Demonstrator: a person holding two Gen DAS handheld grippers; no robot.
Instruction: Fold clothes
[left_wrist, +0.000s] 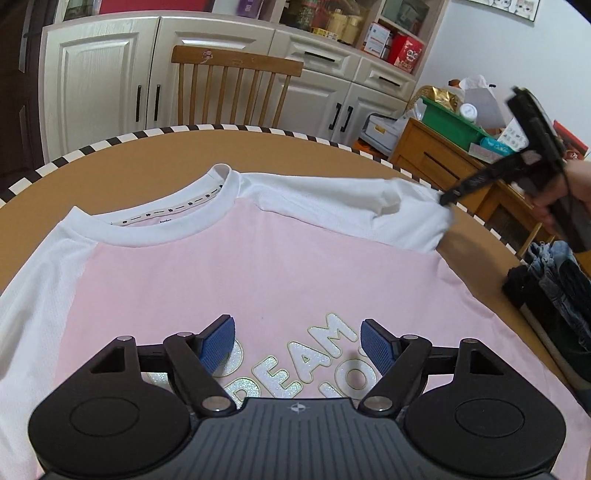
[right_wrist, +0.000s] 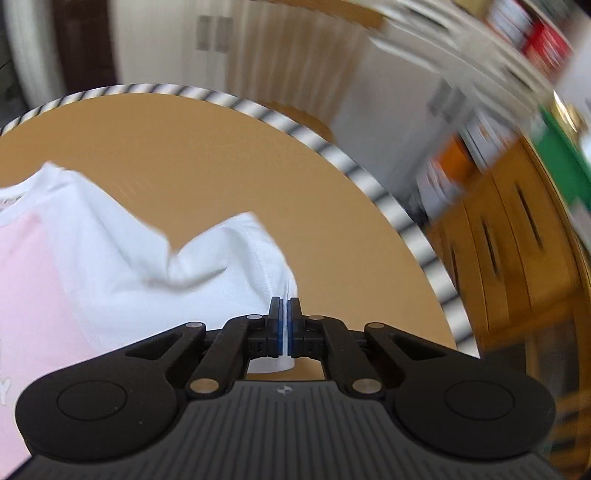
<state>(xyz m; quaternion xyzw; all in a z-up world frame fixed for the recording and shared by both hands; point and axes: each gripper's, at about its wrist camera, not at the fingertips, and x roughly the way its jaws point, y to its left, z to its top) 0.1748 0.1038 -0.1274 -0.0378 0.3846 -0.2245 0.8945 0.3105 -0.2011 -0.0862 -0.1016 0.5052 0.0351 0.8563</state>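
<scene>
Shirt flat on counter; chair behind at 12 o'clock, folded clothes pile at 3 o'clock.

Setting: a home dining room. Cream panelled cupboards with shelves of boxes and jars line the wall behind a wooden spindle-back chair. The round brown bench has a striped edge; a cluttered wooden sideboard stands beside it.

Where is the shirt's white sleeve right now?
In the right wrist view the white sleeve lies bunched on the brown table, its edge pinched in the right gripper.
</scene>
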